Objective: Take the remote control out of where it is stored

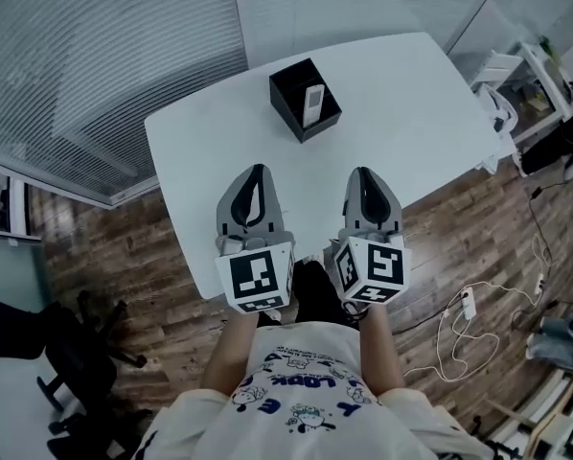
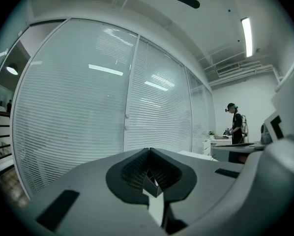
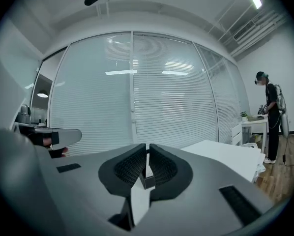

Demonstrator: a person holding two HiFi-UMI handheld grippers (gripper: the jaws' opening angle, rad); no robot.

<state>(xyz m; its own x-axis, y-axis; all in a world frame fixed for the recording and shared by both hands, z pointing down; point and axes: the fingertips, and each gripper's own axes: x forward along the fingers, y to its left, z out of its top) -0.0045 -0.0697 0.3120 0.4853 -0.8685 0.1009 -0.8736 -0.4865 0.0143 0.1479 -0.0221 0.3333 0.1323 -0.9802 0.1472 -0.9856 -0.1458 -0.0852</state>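
Step in hand: approach, as I judge it; nothing has been grasped and the remote is untouched in its holder.
Task object: slim white remote control (image 1: 312, 104), standing on end inside an open-topped black square box (image 1: 286, 113), upper centre of the head view.
Left gripper (image 1: 258, 171): jaws together, nothing between them; tips over the near part of the table, well short of the box.
Right gripper (image 1: 362, 172): jaws closed to a hairline slit, empty; level with the left one, also well short of the box.
Gripper views: both look along the closed jaws at the blinds, and the box shows only as a small dark shape past the tips.
Next move (judgement): one gripper must open, go over the box from above and close on the exposed top of the remote. The other may need to steady the box, which looks light enough to lift with it.
Surface: plain white table with rounded corners (image 1: 411, 113), bare apart from the box.
Room: dark wood-plank floor (image 1: 133, 257); glass wall with slatted blinds (image 1: 104, 56) along the upper left; black office chair (image 1: 76, 353) lower left; white power strip and cable (image 1: 469, 305) on the floor at right.
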